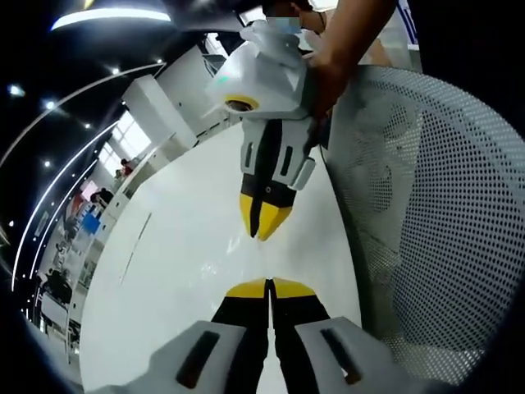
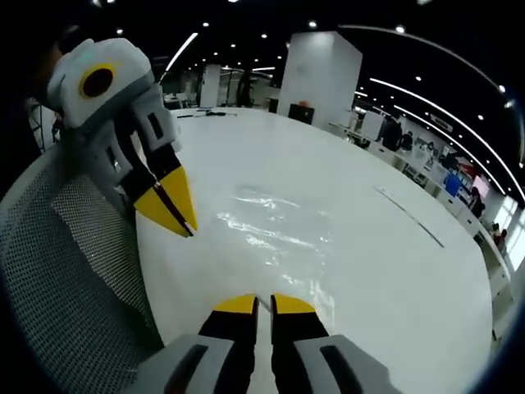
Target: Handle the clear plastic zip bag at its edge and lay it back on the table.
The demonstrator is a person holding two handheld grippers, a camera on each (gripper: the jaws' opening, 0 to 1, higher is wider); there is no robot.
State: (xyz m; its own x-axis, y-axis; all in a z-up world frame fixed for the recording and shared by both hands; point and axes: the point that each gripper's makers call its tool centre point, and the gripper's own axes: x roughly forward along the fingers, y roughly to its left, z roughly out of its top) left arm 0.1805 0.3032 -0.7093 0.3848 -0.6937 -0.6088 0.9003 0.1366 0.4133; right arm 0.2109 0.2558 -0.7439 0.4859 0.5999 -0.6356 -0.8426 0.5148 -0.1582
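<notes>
The clear plastic zip bag [image 2: 275, 228] lies flat and crinkled on the white table [image 2: 402, 295], a little beyond my right gripper [image 2: 264, 304]. That gripper's yellow-tipped jaws are shut, and the bag's near edge reaches close to their right side; I see nothing pinched between them. My left gripper [image 2: 182, 215] comes in from the upper left, jaws shut, its tips just left of the bag. In the left gripper view, my left gripper [image 1: 269, 287] is shut at the bottom. The right gripper [image 1: 262, 226] points back at it from above, a short gap apart.
A white mesh chair back [image 1: 435, 213] stands against the table edge, on the left in the right gripper view [image 2: 74, 263]. A person's arm [image 1: 353, 41] holds the right gripper. A thin seam line [image 2: 410, 217] runs across the far tabletop. Desks and people sit far behind.
</notes>
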